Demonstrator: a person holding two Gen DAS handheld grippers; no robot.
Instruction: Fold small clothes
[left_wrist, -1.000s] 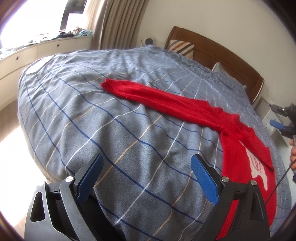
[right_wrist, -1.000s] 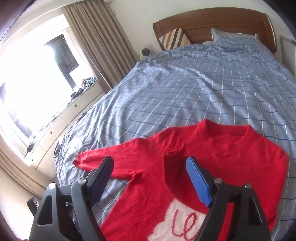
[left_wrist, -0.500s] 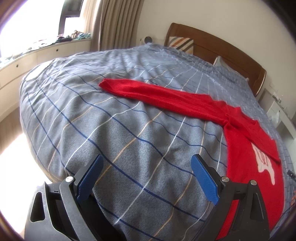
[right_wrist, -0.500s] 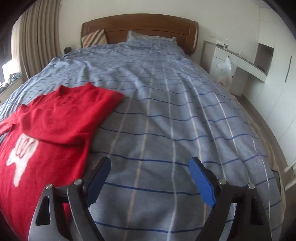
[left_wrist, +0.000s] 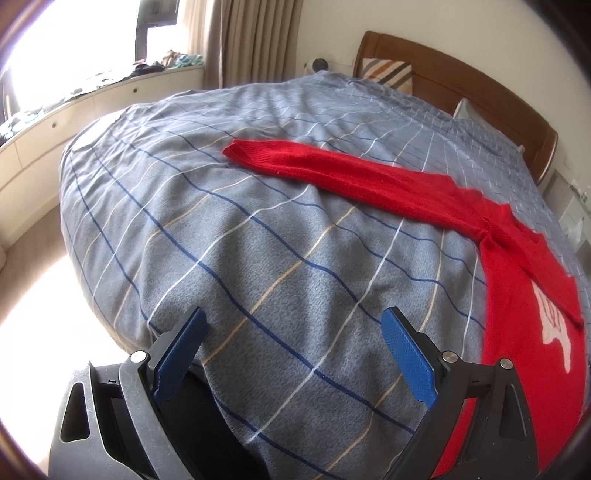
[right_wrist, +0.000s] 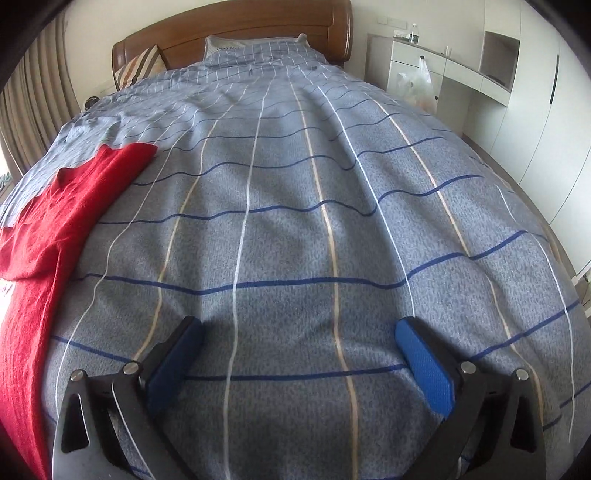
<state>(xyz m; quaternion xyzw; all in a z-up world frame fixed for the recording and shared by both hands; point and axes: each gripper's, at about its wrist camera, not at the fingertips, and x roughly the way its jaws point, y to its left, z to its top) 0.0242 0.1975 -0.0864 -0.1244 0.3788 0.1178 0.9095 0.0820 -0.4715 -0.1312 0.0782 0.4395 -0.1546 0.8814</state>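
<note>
A red sweater (left_wrist: 509, 266) with a white motif lies flat on the bed. One long sleeve (left_wrist: 332, 170) stretches out to the left across the cover. In the right wrist view the sweater (right_wrist: 55, 229) fills the left edge, its right side folded in over the body. My left gripper (left_wrist: 293, 328) hovers open above bare bedcover, short of the sleeve. My right gripper (right_wrist: 299, 332) is over bare cover to the right of the sweater, its jaws opening wide with nothing between them.
The grey-blue checked bedcover (right_wrist: 314, 206) spreads over the whole bed. A wooden headboard (right_wrist: 236, 26) with pillows is at the far end. A white desk and cupboards (right_wrist: 480, 70) stand on the right, a window bench (left_wrist: 92, 99) and curtains on the left.
The right gripper swung right, off the sweater, and sank toward bare bedcover while its jaws widened. The left gripper stayed almost still and open; the other gripper left its view.
</note>
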